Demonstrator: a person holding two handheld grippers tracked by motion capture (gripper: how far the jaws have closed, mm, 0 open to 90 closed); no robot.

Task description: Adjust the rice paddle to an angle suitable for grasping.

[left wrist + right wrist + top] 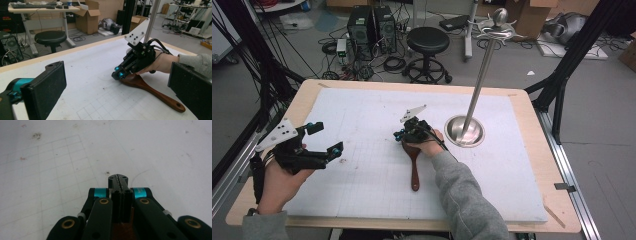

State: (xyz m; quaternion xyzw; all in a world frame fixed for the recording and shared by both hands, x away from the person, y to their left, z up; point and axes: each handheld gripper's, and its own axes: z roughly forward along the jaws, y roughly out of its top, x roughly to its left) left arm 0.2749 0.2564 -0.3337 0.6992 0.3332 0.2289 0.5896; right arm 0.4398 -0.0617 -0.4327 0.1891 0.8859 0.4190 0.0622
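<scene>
The right gripper (119,180) has its two jaws pressed flat together, pad against pad, with nothing caught between them. In the right gripper view the closed tip points down at the white gridded mat (50,170), and a sliver of reddish brown wood shows under the linkage, behind the tip rather than between the pads. That wood is the wooden brush (414,162), which lies flat on the mat near the middle of the table (307,100), its broad oval head beneath the right gripper (404,134) and its slim handle running back toward the person. In the left gripper view the right gripper (119,75) sits low over the head of the brush (155,93), its closed tip just past the head's edge; whether it touches the wood I cannot tell. The left gripper (326,139) is held well apart at the left side of the mat, jaws spread wide and empty, aimed across at the brush. Just beyond the right hand stands a metal stand (465,131) with a round base and a tall pole.
</scene>
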